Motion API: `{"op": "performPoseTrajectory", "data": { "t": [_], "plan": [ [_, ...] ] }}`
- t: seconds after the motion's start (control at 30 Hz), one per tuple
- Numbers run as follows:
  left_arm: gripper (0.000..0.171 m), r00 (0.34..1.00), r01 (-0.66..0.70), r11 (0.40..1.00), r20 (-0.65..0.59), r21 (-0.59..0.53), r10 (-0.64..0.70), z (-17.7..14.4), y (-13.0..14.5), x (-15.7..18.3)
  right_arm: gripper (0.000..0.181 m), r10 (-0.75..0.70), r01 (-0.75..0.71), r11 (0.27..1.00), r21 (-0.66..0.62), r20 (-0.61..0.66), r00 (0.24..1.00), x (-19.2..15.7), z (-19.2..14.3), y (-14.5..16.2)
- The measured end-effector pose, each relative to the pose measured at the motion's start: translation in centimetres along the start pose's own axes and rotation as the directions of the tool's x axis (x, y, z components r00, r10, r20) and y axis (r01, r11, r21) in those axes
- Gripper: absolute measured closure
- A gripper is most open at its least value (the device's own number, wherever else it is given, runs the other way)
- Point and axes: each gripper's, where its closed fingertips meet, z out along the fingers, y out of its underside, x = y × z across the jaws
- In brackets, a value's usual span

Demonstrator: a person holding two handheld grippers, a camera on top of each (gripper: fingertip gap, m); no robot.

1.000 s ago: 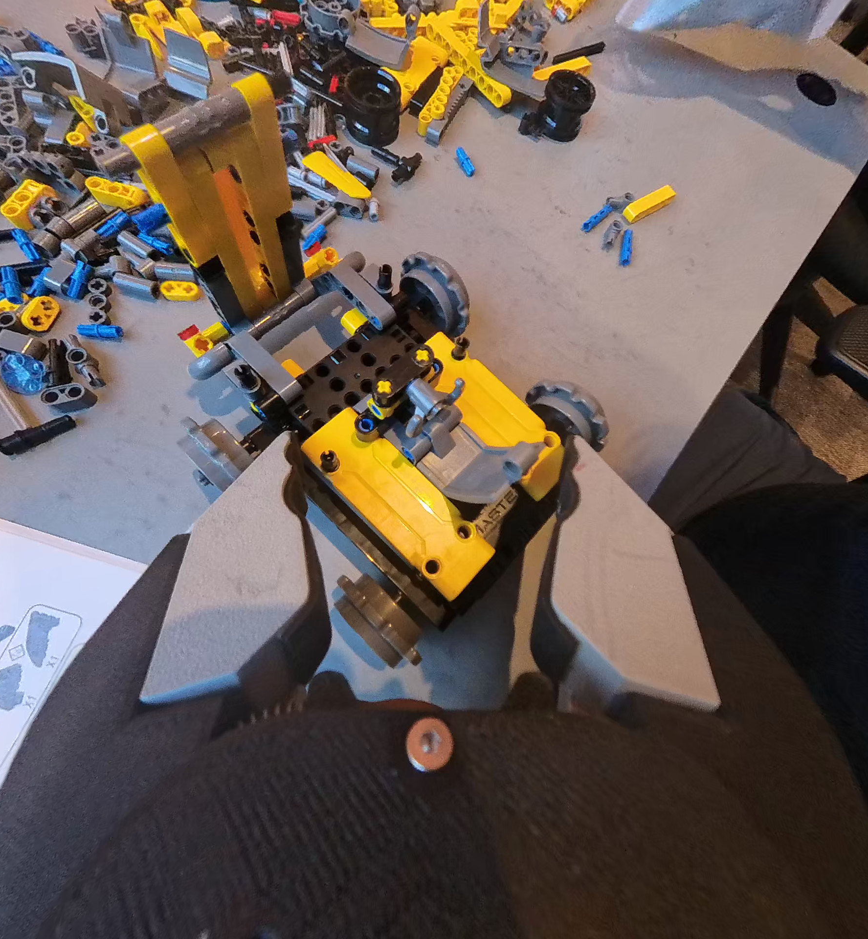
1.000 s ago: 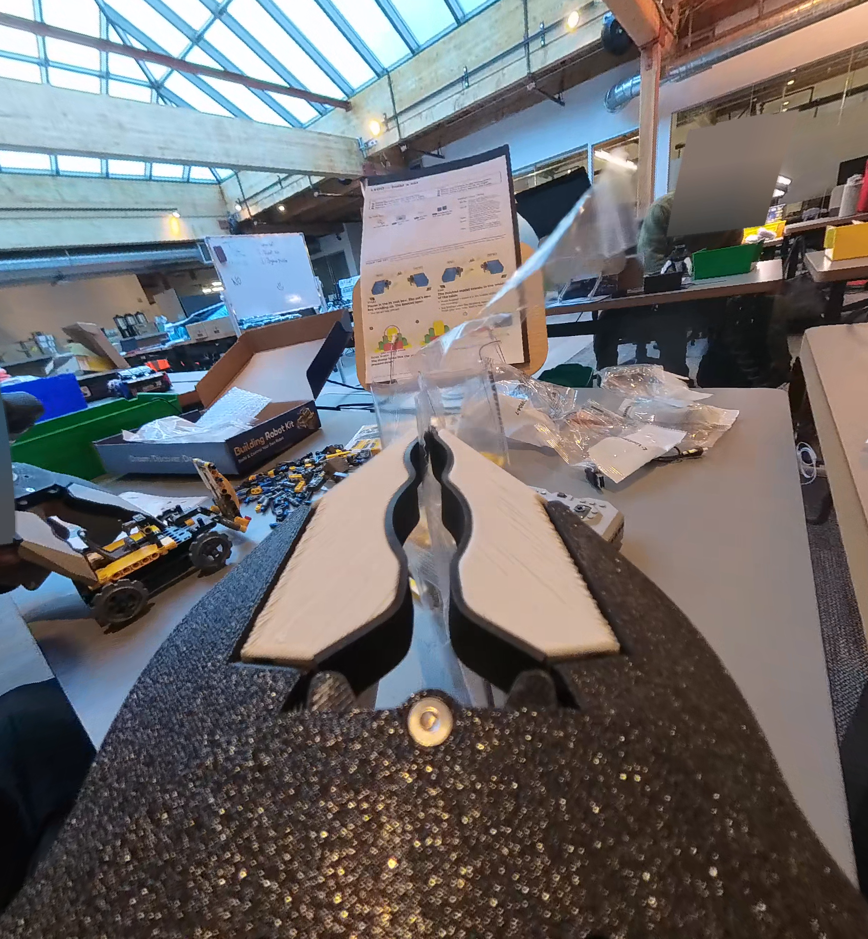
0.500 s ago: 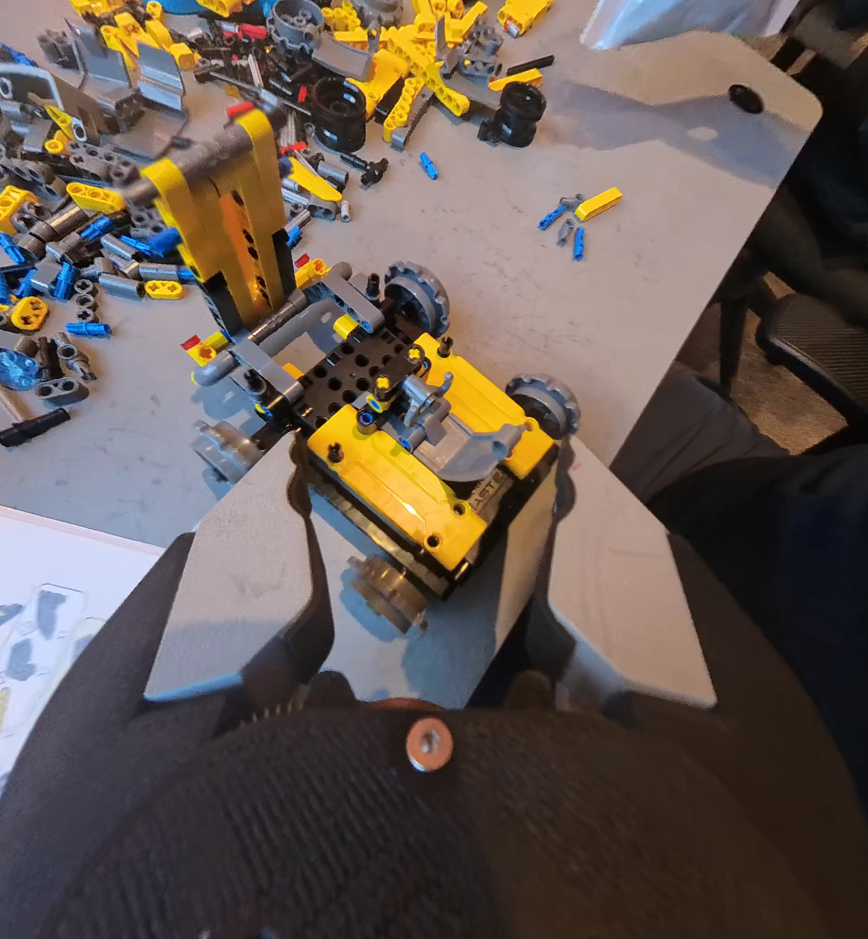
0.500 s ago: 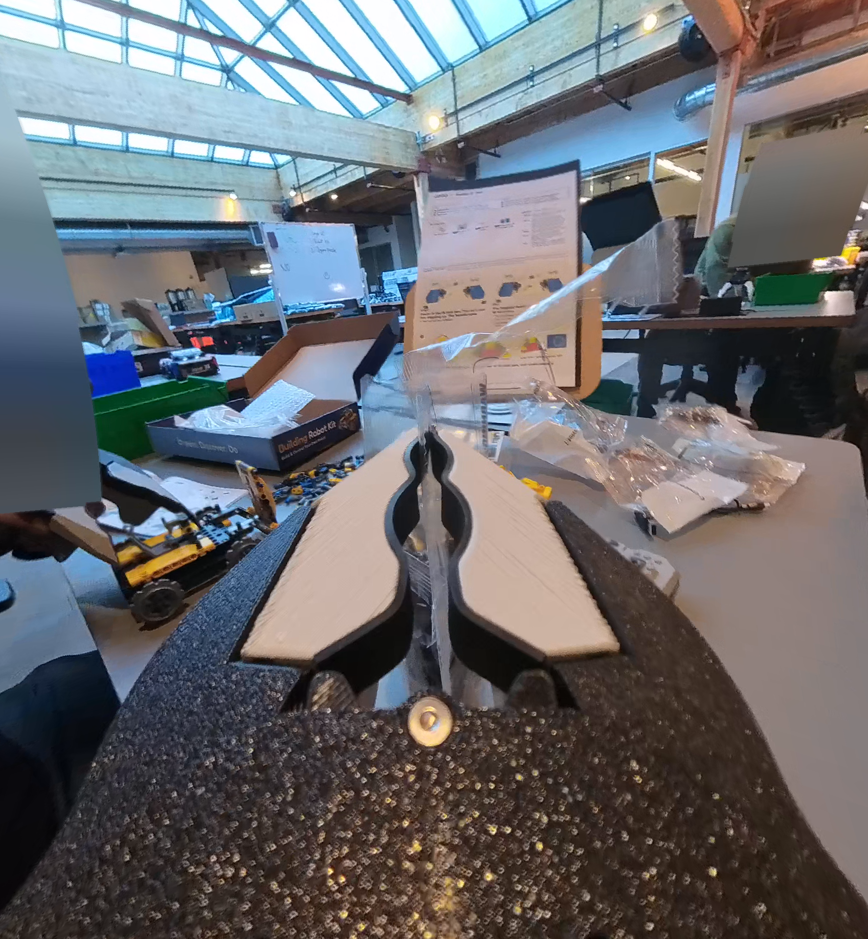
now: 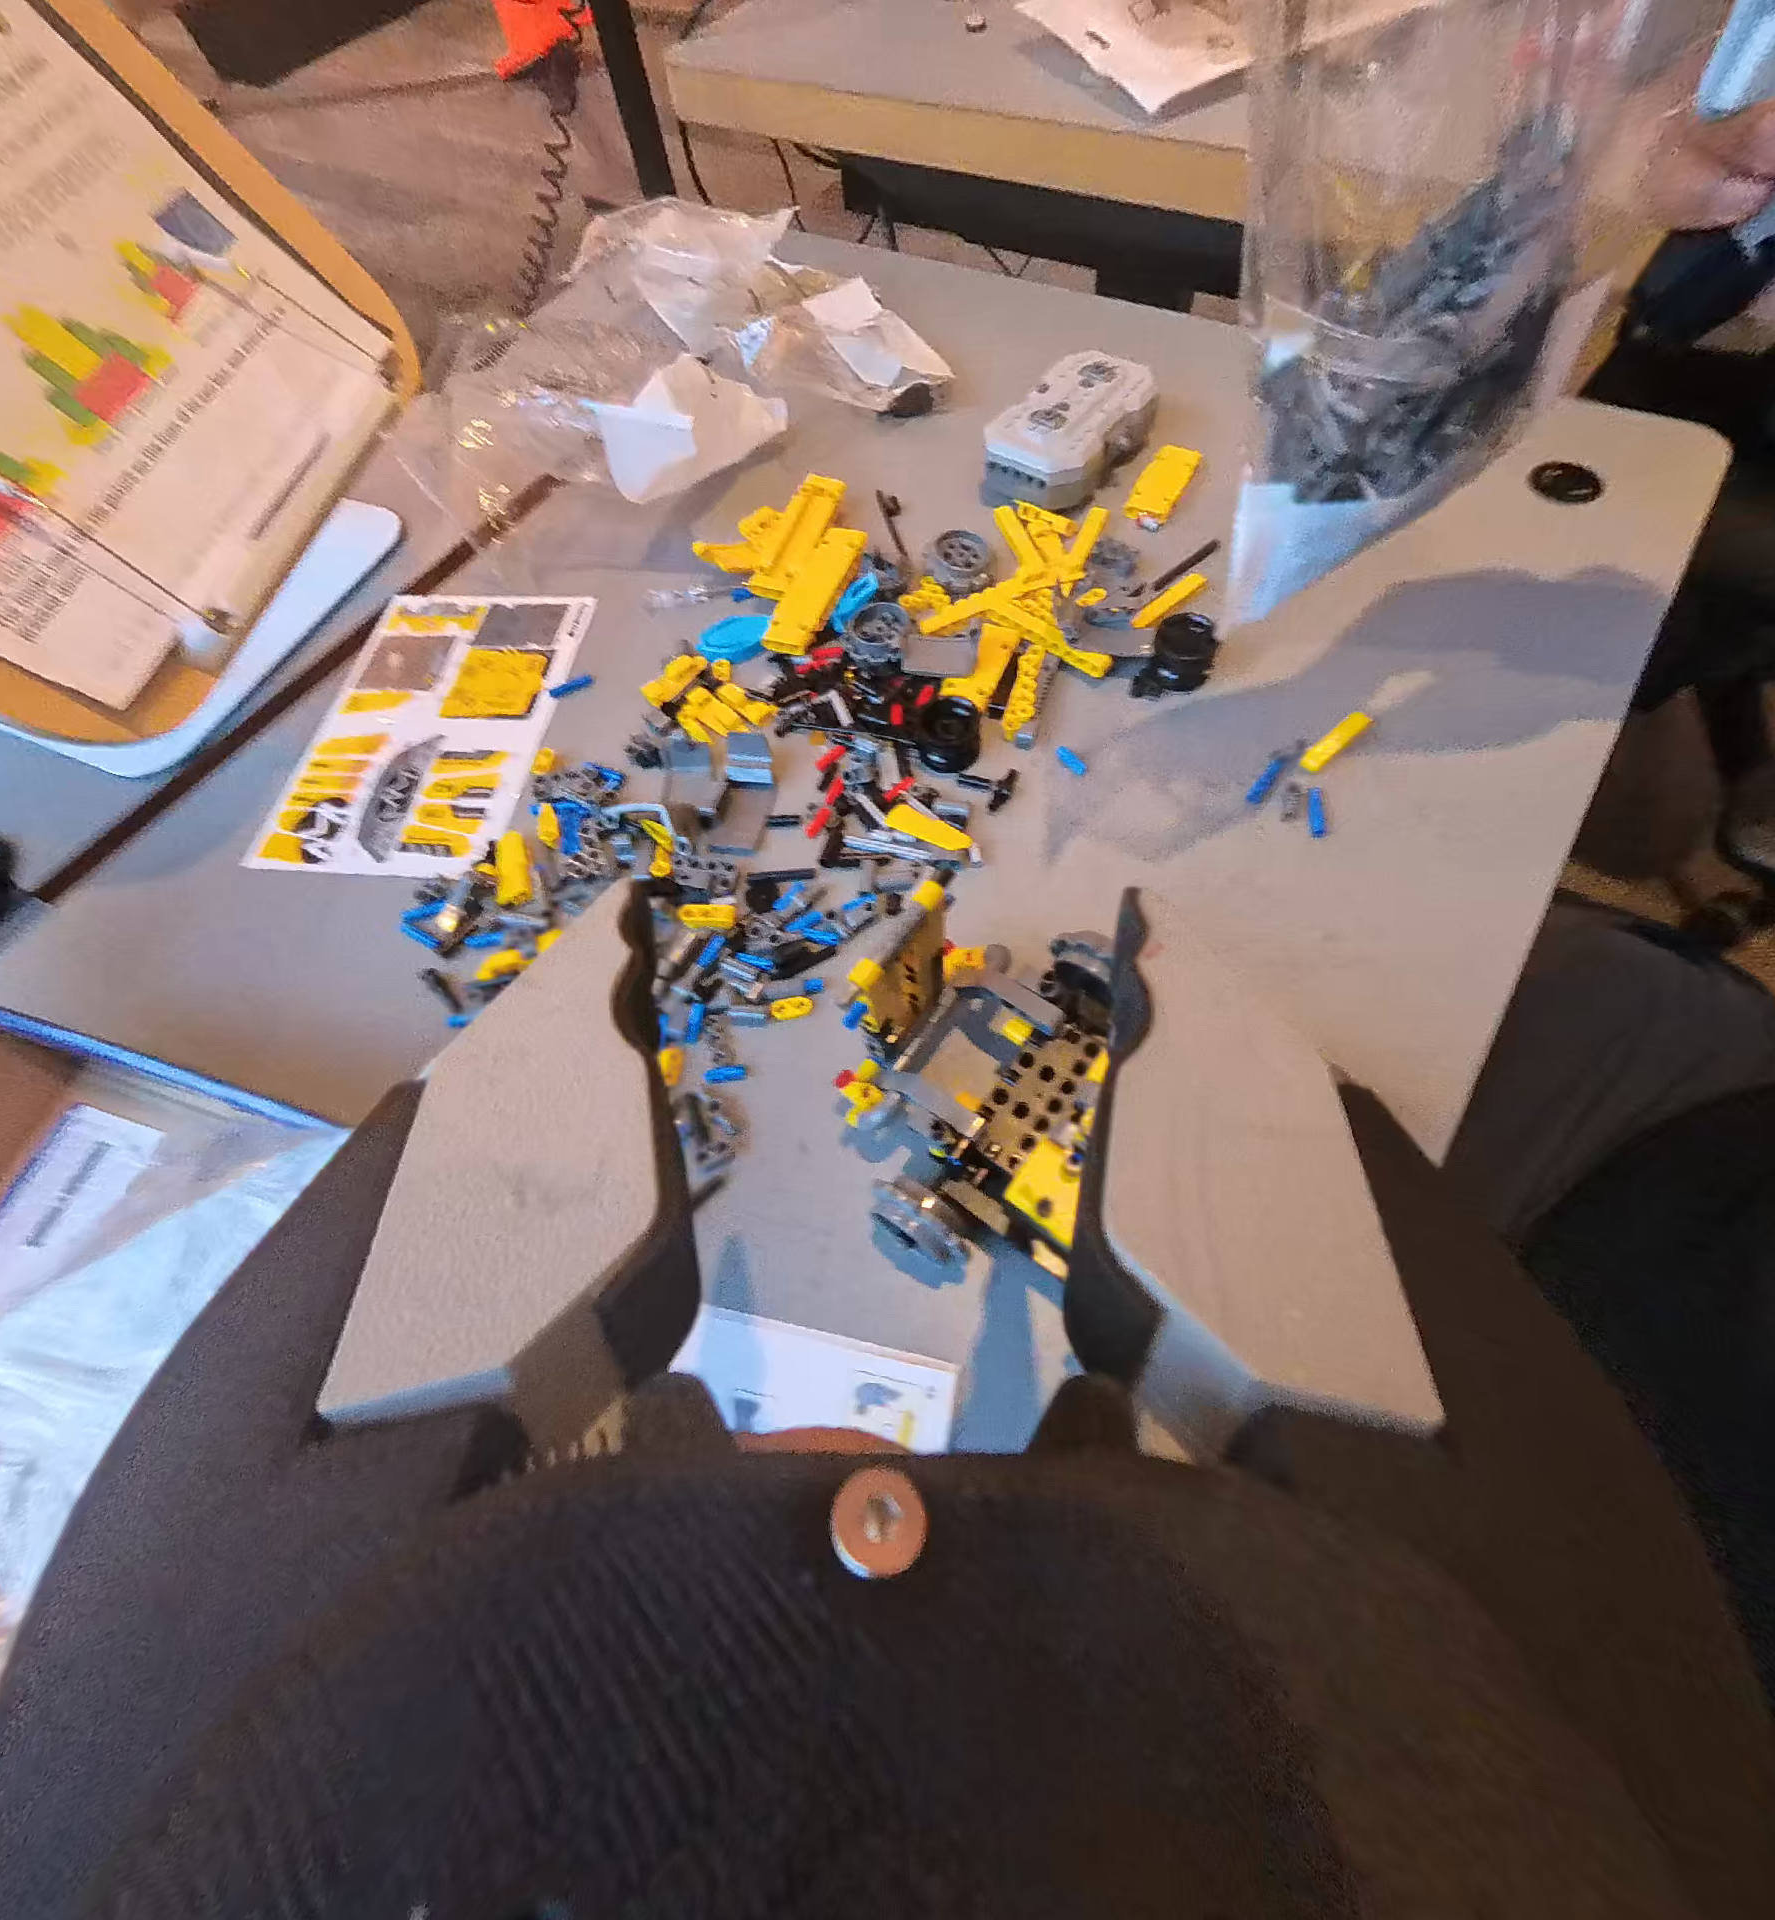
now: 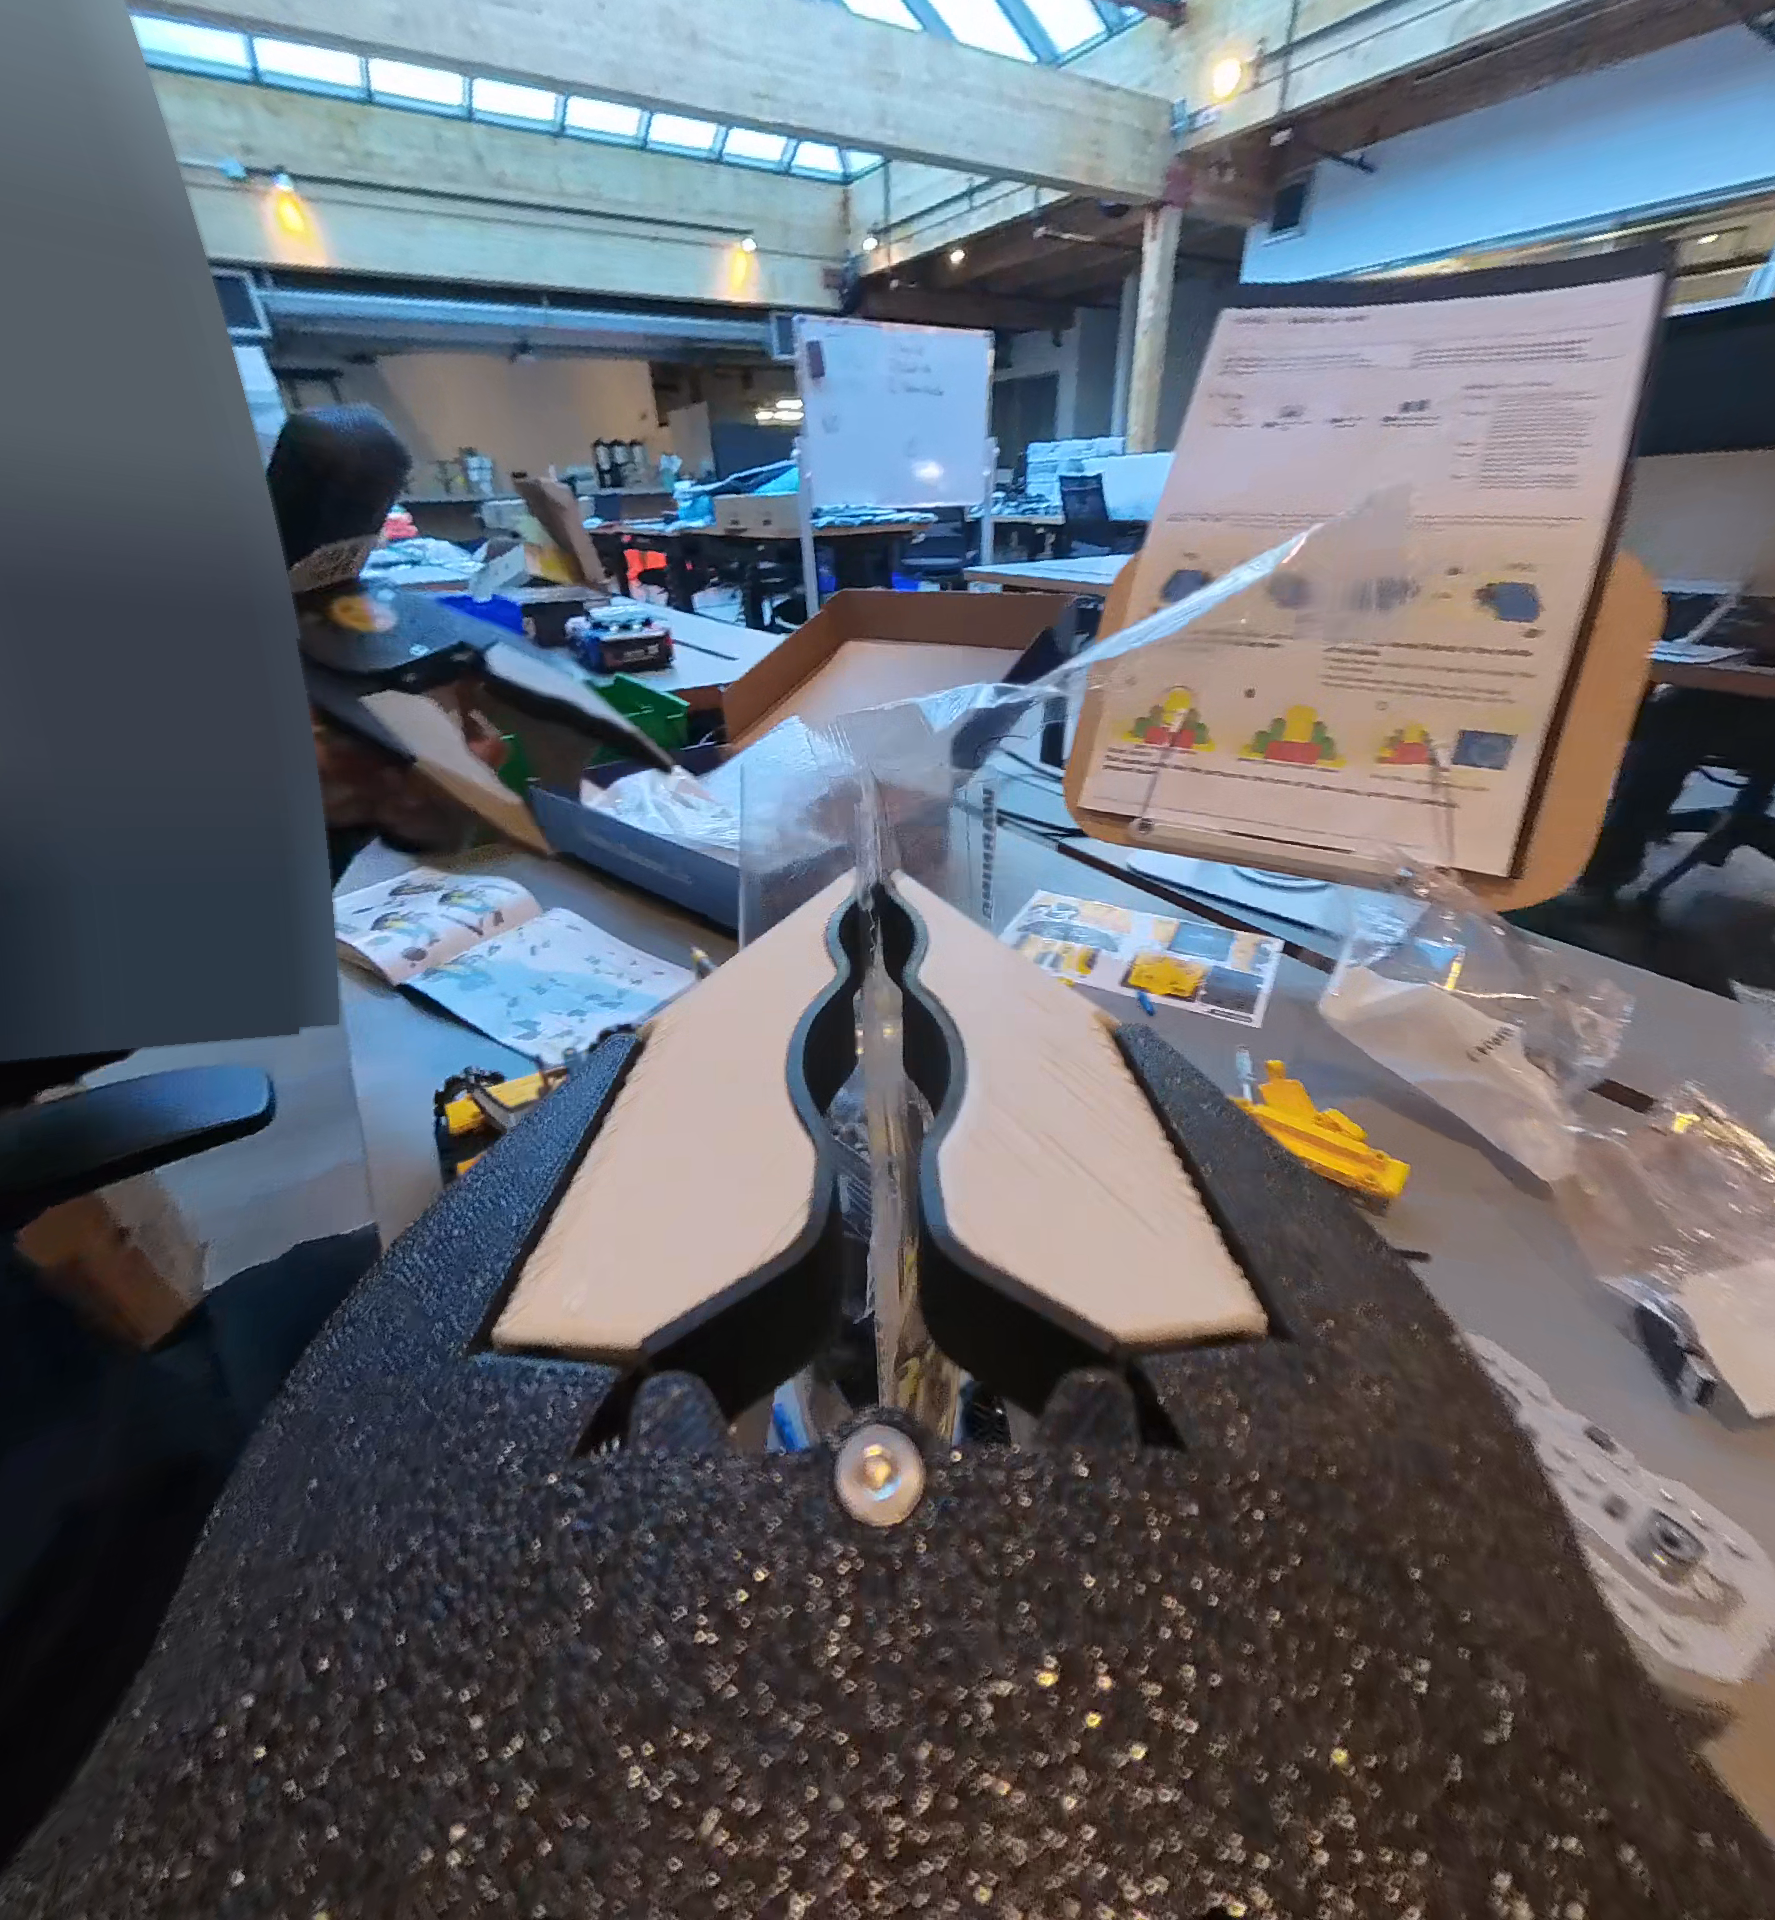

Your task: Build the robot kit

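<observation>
The right hand-held gripper point(image 6: 878, 904) is pinched closed on a clear plastic bag point(image 5: 1402, 270) holding small dark parts, raised over the grey worktop point(image 5: 1434, 883). The left hand-held gripper point(image 5: 878, 925) hangs wide apart and empty above a half-built yellow-and-black model vehicle point(image 5: 976, 1081), near a heap of loose plastic pieces point(image 5: 862, 707).

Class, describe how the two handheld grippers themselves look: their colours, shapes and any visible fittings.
The left gripper has flat grey wedge-shaped fingers with wavy black inner edges on a ribbed black body bearing one silver screw. The right gripper has pale ridged fingers, the same wavy black edges, and a glittery black textured body with a silver screw.
</observation>
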Motion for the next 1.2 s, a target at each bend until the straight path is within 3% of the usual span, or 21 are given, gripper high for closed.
{"op": "performPoseTrajectory", "data": {
  "t": [0.1,0.2,0.4,0.53,0.8,0.97,1.03,1.07,1.2],
  "plan": [
    [0.099,0.996,-0.061,0.997,-0.064,-0.056,0.057,-0.2,0.2,-0.1,0.181,-0.003,0.005,0.999,-0.033,0.052,0.999,-1.5,1.3,0.2],
    [0.098,0.995,-0.093,0.989,-0.050,-0.112,0.088,-0.5,0.4,-1.2,0.181,-0.003,0.011,0.997,-0.076,0.099,0.995,-2.7,2.7,0.5],
    [0.116,0.979,-0.199,0.980,-0.050,-0.027,0.197,-2.6,-4.6,-0.8,0.181,-0.003,0.031,0.989,-0.147,0.184,0.983,-4.6,6.4,1.2],
    [0.124,0.958,-0.250,0.968,-0.140,0.025,0.251,-3.2,-8.0,1.4,0.181,0.003,0.033,0.987,-0.159,0.221,0.975,-5.3,8.5,1.4],
    [0.126,0.910,-0.364,0.928,-0.242,-0.077,0.337,1.0,-8.7,4.5,0.181,0.037,0.002,0.988,-0.152,0.250,0.968,-5.9,10.9,1.8],
    [0.142,0.899,-0.385,0.915,-0.275,-0.120,0.342,2.9,-7.9,5.0,0.181,0.052,-0.016,0.989,-0.146,0.249,0.967,-5.9,11.0,1.9],
    [0.155,0.893,-0.399,0.908,-0.280,-0.129,0.353,3.5,-7.7,5.1,0.181,0.057,-0.022,0.990,-0.140,0.249,0.967,-5.9,11.0,1.8],
    [0.171,0.888,-0.410,0.902,-0.286,-0.133,0.361,3.7,-7.6,5.2,0.181,0.059,-0.025,0.990,-0.139,0.248,0.967,-5.8,11.0,1.8],
    [0.171,0.897,-0.372,0.922,-0.297,-0.106,0.328,4.3,-8.8,5.2,0.181,0.059,-0.033,0.992,-0.124,0.210,0.976,-4.6,10.9,2.0]
  ]
}}
